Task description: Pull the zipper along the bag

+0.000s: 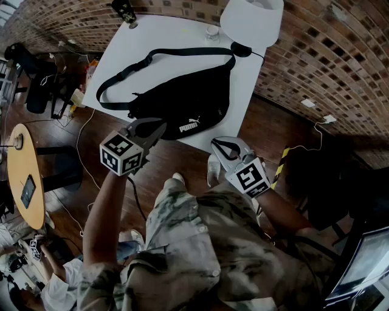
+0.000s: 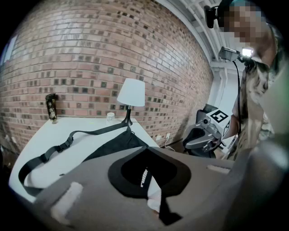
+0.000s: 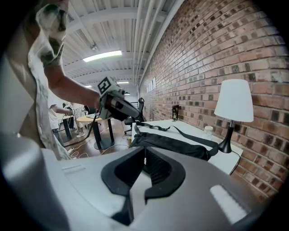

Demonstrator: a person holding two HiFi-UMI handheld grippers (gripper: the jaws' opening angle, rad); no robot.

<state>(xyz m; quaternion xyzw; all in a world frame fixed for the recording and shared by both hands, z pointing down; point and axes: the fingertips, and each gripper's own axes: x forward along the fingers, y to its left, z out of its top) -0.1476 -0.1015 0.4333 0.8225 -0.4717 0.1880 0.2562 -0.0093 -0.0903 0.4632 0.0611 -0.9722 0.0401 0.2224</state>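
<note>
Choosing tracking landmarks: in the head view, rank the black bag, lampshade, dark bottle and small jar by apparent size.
1. black bag
2. lampshade, partly cut by the top edge
3. dark bottle and small jar: both tiny and far, bottle also cropped; too alike to rank.

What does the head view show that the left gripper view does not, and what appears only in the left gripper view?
Only the head view shows the round wooden table, the screen at lower right, and the left gripper from outside, with its marker cube. Only the left gripper view shows the white ceiling beams and looks along that gripper's own jaws, which sit together. Both show the black bag on the white table, its strap, the lamp, the dark bottle and the right gripper.
</note>
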